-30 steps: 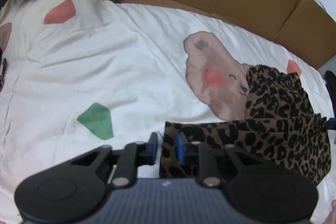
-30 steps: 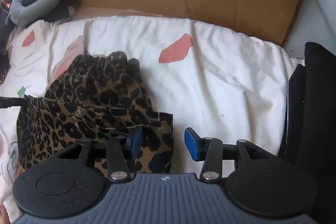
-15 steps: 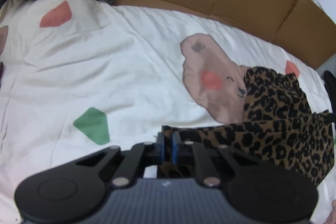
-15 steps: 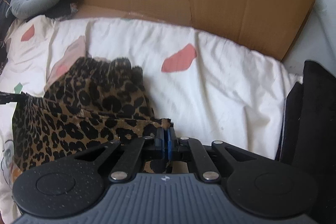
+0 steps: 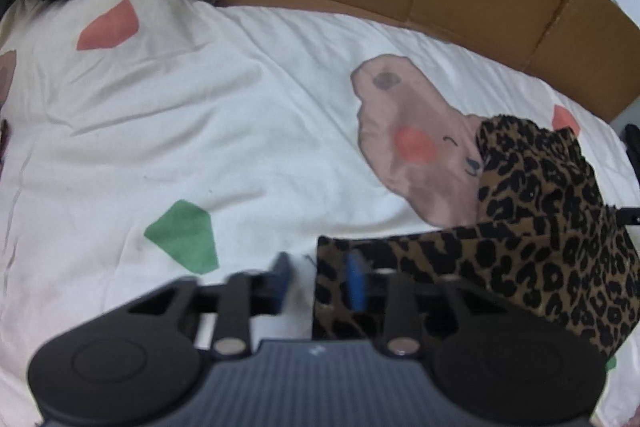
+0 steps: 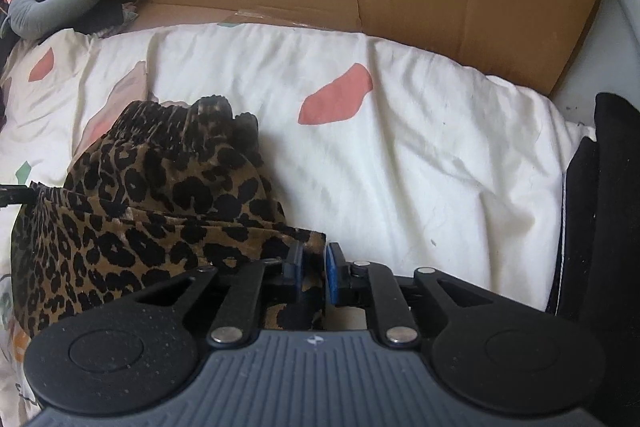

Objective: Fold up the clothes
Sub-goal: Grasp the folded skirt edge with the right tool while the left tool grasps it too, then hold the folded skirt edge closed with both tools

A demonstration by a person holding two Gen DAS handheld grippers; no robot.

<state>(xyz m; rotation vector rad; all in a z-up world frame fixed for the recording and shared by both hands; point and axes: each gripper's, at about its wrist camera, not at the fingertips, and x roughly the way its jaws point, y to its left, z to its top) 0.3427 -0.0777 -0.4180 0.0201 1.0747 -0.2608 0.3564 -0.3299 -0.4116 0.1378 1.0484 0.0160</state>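
Leopard-print garment (image 6: 132,219) lies bunched, barely folded, on the white bedding (image 6: 420,155). Left gripper (image 5: 318,281) stands spread beside one corner; right gripper (image 6: 314,269) pinches the other. Most folding remains.

no readable text, labels, numbers anywhere
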